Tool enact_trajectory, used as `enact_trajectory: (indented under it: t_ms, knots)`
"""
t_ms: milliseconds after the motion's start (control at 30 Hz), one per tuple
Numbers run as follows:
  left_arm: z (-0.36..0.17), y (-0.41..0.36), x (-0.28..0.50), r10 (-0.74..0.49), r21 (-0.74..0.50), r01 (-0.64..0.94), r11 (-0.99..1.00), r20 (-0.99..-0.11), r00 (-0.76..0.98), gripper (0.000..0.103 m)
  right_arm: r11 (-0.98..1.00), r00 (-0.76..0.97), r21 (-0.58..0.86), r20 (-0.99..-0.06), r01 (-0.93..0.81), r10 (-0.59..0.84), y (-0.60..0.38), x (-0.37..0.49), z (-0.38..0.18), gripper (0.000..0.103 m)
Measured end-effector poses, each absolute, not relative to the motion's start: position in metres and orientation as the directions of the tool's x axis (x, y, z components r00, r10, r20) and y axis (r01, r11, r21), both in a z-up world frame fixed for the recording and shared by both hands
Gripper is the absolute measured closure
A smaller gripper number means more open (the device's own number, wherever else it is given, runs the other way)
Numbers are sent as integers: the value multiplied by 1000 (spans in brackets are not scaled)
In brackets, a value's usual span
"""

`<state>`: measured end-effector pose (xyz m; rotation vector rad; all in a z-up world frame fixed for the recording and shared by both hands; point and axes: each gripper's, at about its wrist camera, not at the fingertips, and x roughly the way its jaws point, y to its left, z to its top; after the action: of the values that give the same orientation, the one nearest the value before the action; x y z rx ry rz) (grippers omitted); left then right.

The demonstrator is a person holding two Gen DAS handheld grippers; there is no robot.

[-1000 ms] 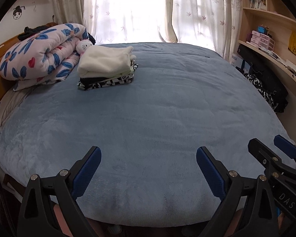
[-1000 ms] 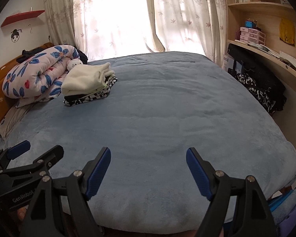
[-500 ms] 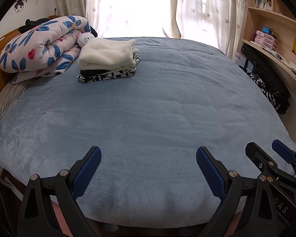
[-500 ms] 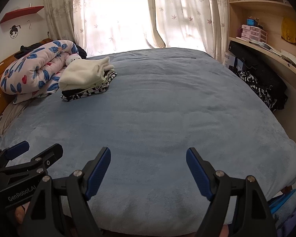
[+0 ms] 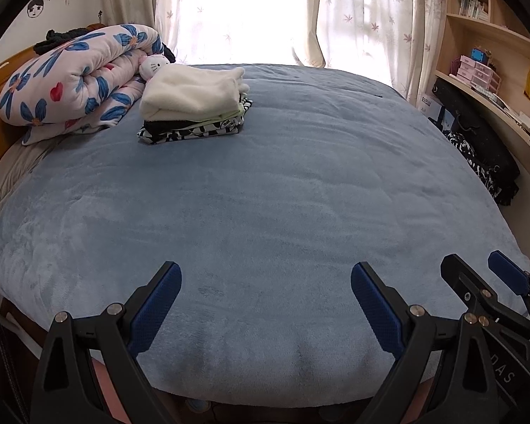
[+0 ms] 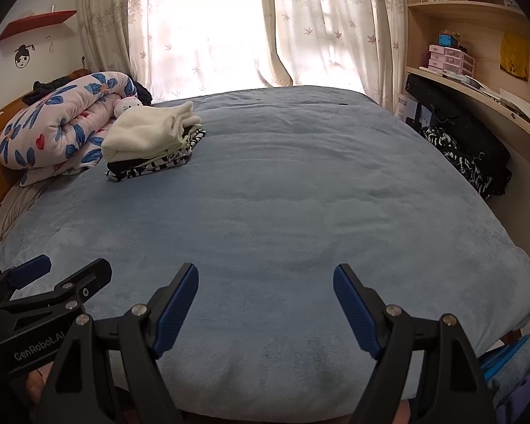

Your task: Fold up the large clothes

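Note:
A stack of folded clothes (image 5: 194, 106), cream fleece on top and black-and-white print below, lies far back left on the blue-covered bed (image 5: 282, 194). It also shows in the right wrist view (image 6: 152, 141). My left gripper (image 5: 265, 300) is open and empty over the bed's near edge. My right gripper (image 6: 265, 304) is open and empty beside it. The right gripper shows at the right of the left wrist view (image 5: 477, 282). The left gripper shows at the lower left of the right wrist view (image 6: 63, 275). No loose garment lies on the bed.
A rolled floral quilt (image 5: 74, 77) and a plush toy (image 5: 153, 65) sit by the wooden headboard. Dark clothes (image 5: 484, 155) are piled under a curved shelf (image 5: 494, 106) on the right. Curtains (image 6: 229, 28) hang behind. Blue fabric (image 6: 516, 360) lies at the lower right.
Both grippers have tilted up slightly, so the bed and clothes stack sit lower in view. Both stay open and empty.

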<state>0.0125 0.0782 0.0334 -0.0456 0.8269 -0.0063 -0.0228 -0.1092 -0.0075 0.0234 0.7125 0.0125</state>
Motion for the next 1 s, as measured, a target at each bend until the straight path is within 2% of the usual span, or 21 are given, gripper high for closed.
enact_trajectory:
  t_ms: [1000]
  knots:
    - [27,78,19,-36,-46,2,999,-745,666,11,1000,757,18,-654,3,10,-116,-21,-11,24]
